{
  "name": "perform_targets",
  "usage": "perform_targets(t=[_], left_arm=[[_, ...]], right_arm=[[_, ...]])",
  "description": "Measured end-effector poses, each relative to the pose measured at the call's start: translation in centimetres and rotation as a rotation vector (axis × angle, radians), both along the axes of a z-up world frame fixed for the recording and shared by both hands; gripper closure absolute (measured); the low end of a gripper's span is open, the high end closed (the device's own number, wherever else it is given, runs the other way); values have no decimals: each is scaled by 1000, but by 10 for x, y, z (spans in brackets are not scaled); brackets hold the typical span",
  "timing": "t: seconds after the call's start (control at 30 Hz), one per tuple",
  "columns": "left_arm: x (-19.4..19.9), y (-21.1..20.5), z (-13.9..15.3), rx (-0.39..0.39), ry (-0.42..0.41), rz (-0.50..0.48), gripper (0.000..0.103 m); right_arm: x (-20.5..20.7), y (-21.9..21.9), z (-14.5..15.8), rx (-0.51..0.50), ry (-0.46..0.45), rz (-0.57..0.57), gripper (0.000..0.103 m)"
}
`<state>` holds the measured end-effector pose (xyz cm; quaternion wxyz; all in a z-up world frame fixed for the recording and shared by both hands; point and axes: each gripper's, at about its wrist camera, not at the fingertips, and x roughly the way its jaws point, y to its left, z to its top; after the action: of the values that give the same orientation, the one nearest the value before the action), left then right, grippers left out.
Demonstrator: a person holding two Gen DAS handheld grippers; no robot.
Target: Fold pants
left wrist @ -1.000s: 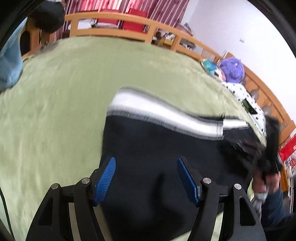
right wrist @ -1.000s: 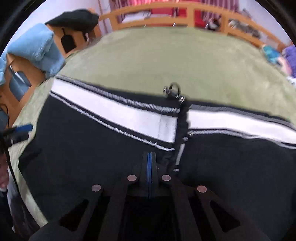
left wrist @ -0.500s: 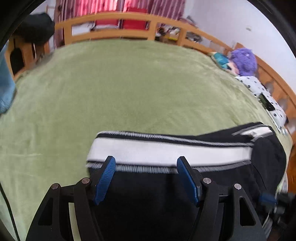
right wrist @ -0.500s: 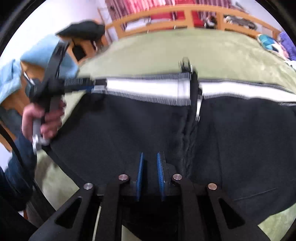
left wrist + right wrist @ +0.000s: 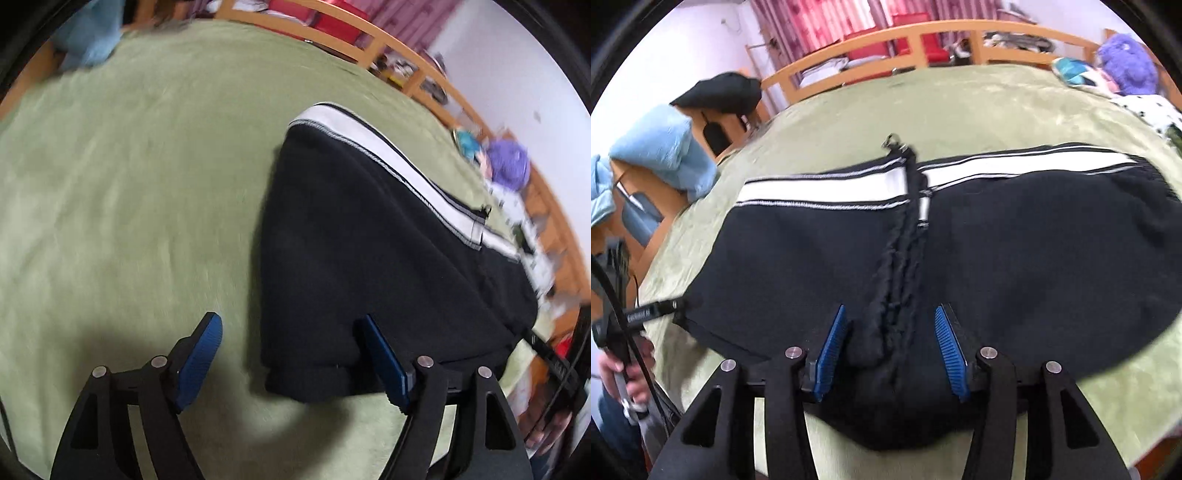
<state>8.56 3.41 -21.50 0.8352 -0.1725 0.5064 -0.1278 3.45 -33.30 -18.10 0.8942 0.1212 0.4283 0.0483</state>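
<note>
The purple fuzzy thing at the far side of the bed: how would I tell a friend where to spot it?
Start from the big green bedspread with the black pants spread on it. Follow the wooden bed rail to its far right corner. There, beside a teal item and a white cloth with black spots, sits the purple plush, the only purple, shaggy thing around.

Left gripper point(image 5: 288, 354) jaws just opened wider, straddling black pants' point(image 5: 369, 236) near edge on green blanket point(image 5: 129, 184).

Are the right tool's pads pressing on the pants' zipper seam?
Apart. The right wrist view shows the right tool with jaws just opened, blue pads standing clear either side of the pants seam.
</note>
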Motion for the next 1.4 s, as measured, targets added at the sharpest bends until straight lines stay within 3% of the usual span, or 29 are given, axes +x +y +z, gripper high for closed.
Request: perform_targets(t=[0.1,0.27,0.3,0.37,0.4,0.5,0.6,0.73,0.93,1.1,1.27,1.4], left_arm=[[0,5,-10,-111,-2,45,21],[10,-8,-19,-176,-14,64,22],[11,-11,-20,-198,-15,68,35],[11,-15,-22,-198,4,86,46],[9,-15,-20,-196,1,91,61],[6,-14,-1,-208,-39,83,80],[-2,-20,29,-186,-99,70,84],[-8,-50,84,-126,-190,31,84],[-17,-124,171,2,-342,-46,84],[-25,-214,220,54,-441,-153,85],[-26,-314,227,46,-445,-260,85],[-21,-402,201,45,-405,-340,85]], right_arm=[[-21,-16,12,14,5,-47,53],[-78,-41,42,-11,-9,-154,53],[-86,-43,47,-24,-19,-168,53],[-103,-53,58,-41,-45,-197,51],[-107,-55,61,-44,-51,-204,51],[-109,-68,59,-33,-58,-233,50],[-102,-80,50,17,-37,-239,51],[-100,-95,54,20,-76,-234,51],[-111,-139,76,-27,-165,-264,51],[-123,-201,83,-51,-153,-346,51],[-145,-258,84,-96,-120,-433,51],[-164,-287,77,-98,-77,-471,51]])
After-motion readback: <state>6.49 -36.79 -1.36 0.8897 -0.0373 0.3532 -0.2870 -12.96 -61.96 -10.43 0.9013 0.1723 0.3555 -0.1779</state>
